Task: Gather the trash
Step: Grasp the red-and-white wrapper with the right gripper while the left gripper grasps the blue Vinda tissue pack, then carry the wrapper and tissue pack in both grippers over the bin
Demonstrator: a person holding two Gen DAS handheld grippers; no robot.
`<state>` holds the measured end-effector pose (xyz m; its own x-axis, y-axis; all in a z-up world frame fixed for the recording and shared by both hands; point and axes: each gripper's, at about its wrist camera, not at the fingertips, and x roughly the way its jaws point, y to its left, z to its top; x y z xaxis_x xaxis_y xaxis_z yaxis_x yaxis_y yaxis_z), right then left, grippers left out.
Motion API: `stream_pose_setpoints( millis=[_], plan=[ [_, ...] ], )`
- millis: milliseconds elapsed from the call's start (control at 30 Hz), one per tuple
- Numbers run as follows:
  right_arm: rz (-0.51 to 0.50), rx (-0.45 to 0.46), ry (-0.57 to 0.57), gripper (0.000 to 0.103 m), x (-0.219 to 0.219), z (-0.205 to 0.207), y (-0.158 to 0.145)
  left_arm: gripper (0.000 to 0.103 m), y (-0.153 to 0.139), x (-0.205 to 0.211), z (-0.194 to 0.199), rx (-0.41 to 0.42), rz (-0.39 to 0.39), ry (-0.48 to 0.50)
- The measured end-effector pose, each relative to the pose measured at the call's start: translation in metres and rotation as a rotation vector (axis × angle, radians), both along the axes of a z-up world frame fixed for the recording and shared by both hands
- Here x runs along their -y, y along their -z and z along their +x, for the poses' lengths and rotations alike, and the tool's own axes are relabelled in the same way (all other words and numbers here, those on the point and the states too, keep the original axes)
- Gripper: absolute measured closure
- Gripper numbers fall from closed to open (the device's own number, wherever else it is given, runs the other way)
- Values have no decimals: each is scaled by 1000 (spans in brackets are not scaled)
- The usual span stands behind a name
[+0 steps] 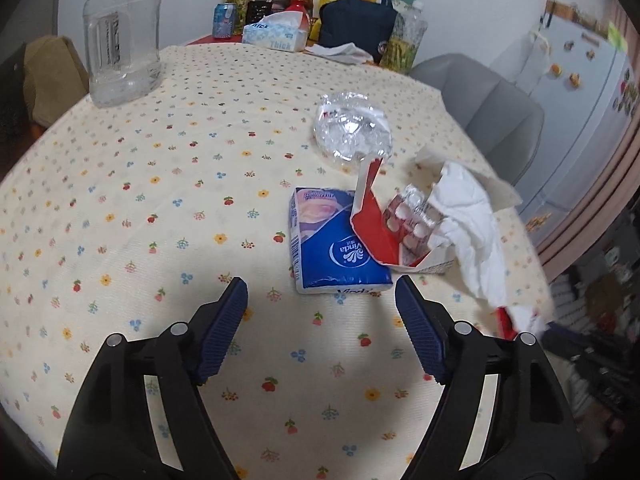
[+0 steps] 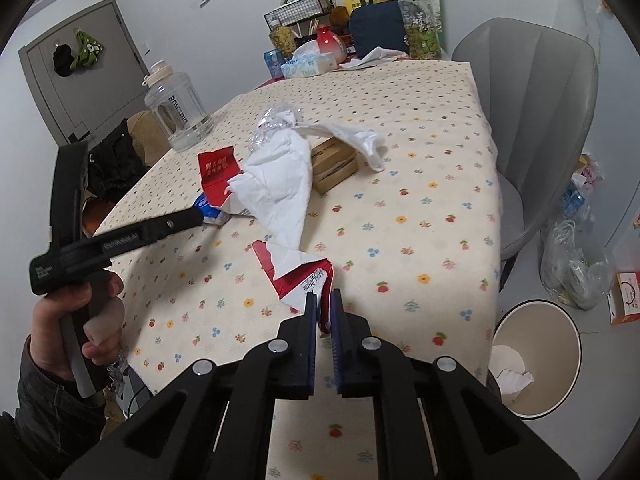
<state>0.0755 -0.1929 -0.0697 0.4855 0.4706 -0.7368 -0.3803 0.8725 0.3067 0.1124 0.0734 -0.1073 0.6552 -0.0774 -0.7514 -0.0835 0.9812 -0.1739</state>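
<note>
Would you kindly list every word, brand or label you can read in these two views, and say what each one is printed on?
"Vinda": blue tissue pack, upside down to the camera.
"Thick": tissue box at the table's far end; its other word is partly hidden.
Red carton: white characters, too blurred to read.
Torn red packaging in the right gripper: barcode label, too small.
Clear water jug: unreadable lettering.

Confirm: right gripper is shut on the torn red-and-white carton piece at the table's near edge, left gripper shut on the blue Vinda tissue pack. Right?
Half right. The right gripper is shut on the torn red-and-white carton piece. But the left gripper is open: the left wrist view shows its jaws spread short of the blue Vinda tissue pack, not touching it.
</note>
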Motion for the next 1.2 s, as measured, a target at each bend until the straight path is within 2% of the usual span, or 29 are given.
stream_pose_setpoints(
  millis=[200,300,367,400,467,567,733,900,1200],
  plan=[
    [22,15,23,98,15,-1,-5,30,1,14,11,-36,60,15],
    [31,22,33,98,21,-2,-7,35,-1,20,15,-43,74,22],
    [34,27,37,99,24,-3,-10,50,0,23,17,-45,109,13],
    [35,30,39,99,25,-4,-11,52,-1,22,16,-44,110,10],
    [36,37,43,99,27,-4,-14,66,-2,18,14,-47,108,-1],
    [40,44,47,99,28,-5,-16,72,-5,7,8,-49,71,-15],
    [44,53,49,99,28,-5,-20,75,-18,-8,-6,-9,64,-54],
    [41,80,56,99,31,-6,-28,75,-42,-21,-17,66,47,-90],
    [47,112,132,99,58,-5,-38,75,-69,10,-18,142,31,-10]
  ],
)
